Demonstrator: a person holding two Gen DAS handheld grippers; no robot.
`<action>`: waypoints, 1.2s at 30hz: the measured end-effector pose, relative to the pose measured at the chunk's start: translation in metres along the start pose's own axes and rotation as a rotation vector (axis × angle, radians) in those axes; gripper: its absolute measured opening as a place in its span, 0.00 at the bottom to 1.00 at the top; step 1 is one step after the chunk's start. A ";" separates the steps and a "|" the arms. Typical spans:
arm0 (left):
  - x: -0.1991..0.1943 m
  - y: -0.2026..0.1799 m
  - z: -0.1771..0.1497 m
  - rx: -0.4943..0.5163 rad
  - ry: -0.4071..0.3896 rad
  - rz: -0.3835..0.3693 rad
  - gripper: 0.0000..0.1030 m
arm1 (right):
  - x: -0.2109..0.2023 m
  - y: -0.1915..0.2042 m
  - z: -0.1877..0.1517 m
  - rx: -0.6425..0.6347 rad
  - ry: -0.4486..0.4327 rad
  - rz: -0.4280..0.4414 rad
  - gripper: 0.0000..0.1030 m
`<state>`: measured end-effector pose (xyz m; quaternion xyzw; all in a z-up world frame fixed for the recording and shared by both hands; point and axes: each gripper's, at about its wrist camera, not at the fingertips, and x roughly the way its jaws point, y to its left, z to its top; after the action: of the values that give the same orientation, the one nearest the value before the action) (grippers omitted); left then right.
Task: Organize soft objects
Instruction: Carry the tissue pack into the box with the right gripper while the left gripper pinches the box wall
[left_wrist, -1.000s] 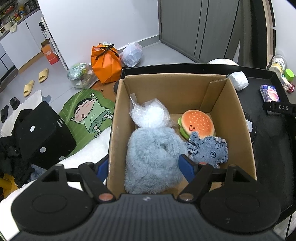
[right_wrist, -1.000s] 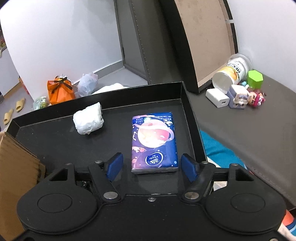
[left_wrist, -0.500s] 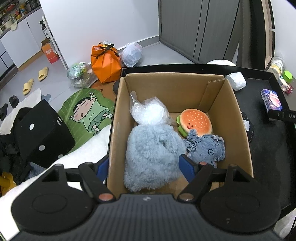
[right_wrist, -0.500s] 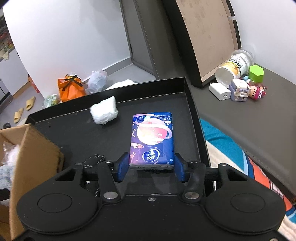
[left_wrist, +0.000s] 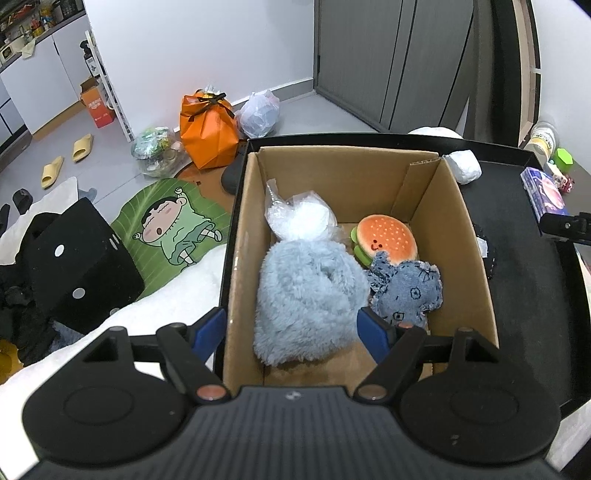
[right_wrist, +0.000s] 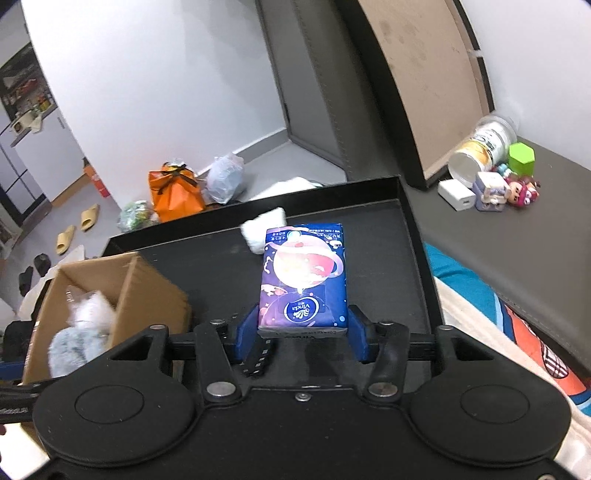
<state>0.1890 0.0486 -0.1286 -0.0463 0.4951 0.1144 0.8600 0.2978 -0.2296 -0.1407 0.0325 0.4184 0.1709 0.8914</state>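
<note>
A black tray (right_wrist: 413, 236) sat on a low surface in a cluttered room, with an orange gift bag (right_wrist: 176, 194) and slippers on the grey floor beyond. The right gripper (right_wrist: 302, 334) was clamped on a tissue pack (right_wrist: 303, 280), its blue pads pressed against the pack's two long sides near the close end, and the pack seemed lifted off the tray. The left gripper (left_wrist: 291, 330) hung with its fingers spread wide over the near wall of the cardboard box (left_wrist: 469, 258), gripping nothing.

The step in hand looked like carrying the pack to the box. Doing it well would mean keeping the squeeze even so the soft pack does not buckle or slip, clearing the box rim, and releasing over the bare corner beside the hamburger plush (left_wrist: 386, 238).

The pack was a flat purple-blue rectangle in glossy wrap, printed with a ringed planet and a white logo. In the box lay a fluffy grey-blue plush (left_wrist: 306, 295), a denim toy (left_wrist: 406, 291) and a clear bag of white filling (left_wrist: 299, 219).
</note>
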 end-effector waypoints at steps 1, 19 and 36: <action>-0.001 0.001 0.000 -0.003 -0.003 0.001 0.74 | -0.003 0.003 0.000 -0.005 -0.003 0.004 0.48; -0.012 0.020 -0.016 -0.023 -0.038 -0.045 0.74 | -0.041 0.052 0.012 -0.058 -0.079 0.099 0.48; -0.012 0.039 -0.030 -0.045 -0.044 -0.081 0.42 | -0.052 0.098 -0.002 -0.122 -0.062 0.199 0.48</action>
<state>0.1482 0.0784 -0.1322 -0.0831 0.4709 0.0916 0.8735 0.2379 -0.1548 -0.0840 0.0249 0.3741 0.2824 0.8830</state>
